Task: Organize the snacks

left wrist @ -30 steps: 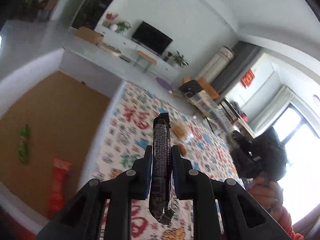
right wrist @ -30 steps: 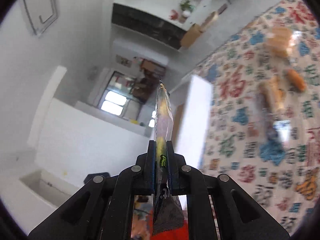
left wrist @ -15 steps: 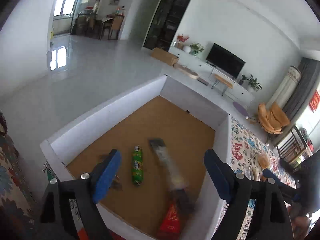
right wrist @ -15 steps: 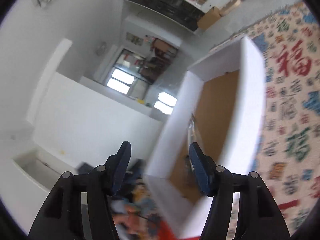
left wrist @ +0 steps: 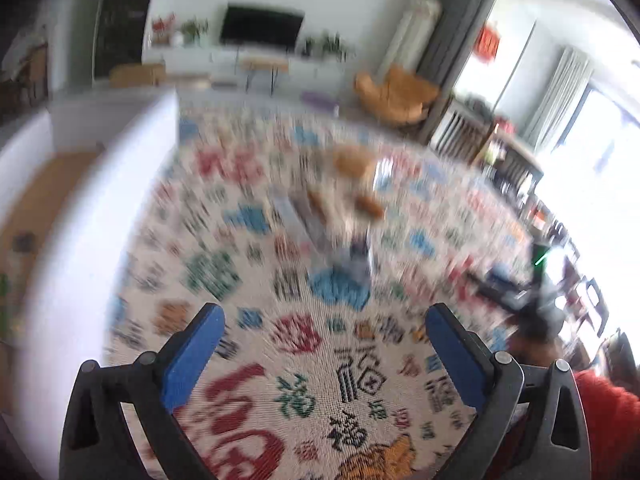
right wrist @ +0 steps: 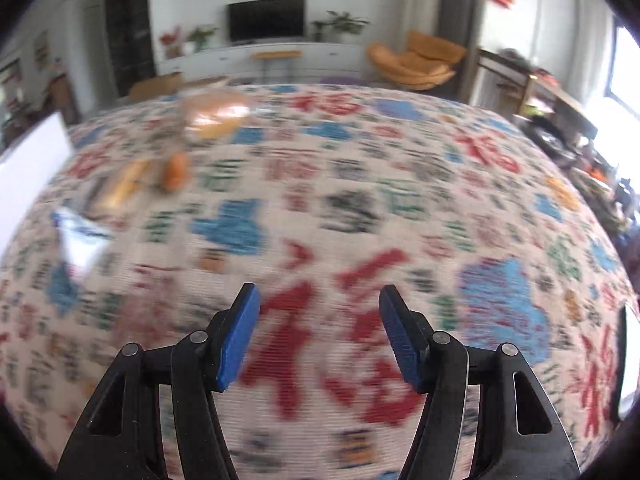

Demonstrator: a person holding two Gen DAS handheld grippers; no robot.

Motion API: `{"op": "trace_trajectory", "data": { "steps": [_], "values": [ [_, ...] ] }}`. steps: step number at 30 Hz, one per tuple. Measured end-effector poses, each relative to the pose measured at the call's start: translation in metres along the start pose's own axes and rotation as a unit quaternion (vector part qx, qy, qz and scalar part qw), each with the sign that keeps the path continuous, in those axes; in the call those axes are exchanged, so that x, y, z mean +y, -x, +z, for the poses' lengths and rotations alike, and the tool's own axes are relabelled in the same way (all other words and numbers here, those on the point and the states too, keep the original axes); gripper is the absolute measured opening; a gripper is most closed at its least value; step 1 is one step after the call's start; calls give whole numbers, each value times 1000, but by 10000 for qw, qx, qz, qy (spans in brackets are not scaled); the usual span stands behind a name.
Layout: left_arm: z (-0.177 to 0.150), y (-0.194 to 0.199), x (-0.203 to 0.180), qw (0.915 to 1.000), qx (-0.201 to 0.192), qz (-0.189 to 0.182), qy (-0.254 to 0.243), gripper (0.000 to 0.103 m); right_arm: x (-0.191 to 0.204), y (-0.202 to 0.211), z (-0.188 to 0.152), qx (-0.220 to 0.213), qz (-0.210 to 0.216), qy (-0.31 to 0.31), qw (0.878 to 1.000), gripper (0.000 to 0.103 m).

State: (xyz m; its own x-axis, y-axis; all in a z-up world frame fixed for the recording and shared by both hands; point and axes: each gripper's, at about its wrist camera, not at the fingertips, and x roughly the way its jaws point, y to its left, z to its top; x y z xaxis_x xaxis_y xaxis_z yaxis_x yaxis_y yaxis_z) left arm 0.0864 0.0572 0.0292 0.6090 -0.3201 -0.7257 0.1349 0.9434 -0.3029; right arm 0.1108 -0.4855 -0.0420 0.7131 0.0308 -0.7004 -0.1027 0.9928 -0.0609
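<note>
Both grippers, clamping packets a second ago, are now hanging empty over the cloth (right wrist: 360, 216): left gripper (left wrist: 322, 350) opening wide, right gripper (right wrist: 320, 334) released. Snacks (left wrist: 356, 184) are lying ahead, blurred. Only the left view is showing the box (left wrist: 120, 184). Cloth characters are unreadable.

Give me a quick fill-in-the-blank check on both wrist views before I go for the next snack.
1. Between the left gripper's opening jaws there is ____.
2. The right gripper holds ____.
3. The remaining snacks lie on the patterned ____.
4. In the left wrist view, the white box stands at the ____ edge of the picture.

Missing words: nothing; nothing; cloth; left
</note>
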Motion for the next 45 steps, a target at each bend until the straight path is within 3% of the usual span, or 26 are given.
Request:
{"op": "trace_trajectory", "data": {
  "steps": [2,5,7,11,15,19,45],
  "values": [
    [0,-35,8,9994,310,116,114,100,-24,-14,0,258,78,-439,9987,66],
    [2,-69,26,9977,353,556,168,100,-40,-16,5,262,280,-904,9952,69],
    [8,-83,35,9963,234,816,145,100,-29,-20,6,322,240,-737,9965,77],
    [10,-99,49,9944,218,1028,118,100,-8,-16,5,400,-251,-265,9985,81],
    [6,-98,49,9921,174,1227,-205,100,-22,-16,0,428,-9,-545,9976,84],
    [6,-111,43,9865,328,1527,-491,103,-19,-14,0,444,-112,-480,9978,84],
    [6,-109,45,9868,320,1513,-472,103,-19,-14,0,445,-100,-509,9977,85]
  ]
}}
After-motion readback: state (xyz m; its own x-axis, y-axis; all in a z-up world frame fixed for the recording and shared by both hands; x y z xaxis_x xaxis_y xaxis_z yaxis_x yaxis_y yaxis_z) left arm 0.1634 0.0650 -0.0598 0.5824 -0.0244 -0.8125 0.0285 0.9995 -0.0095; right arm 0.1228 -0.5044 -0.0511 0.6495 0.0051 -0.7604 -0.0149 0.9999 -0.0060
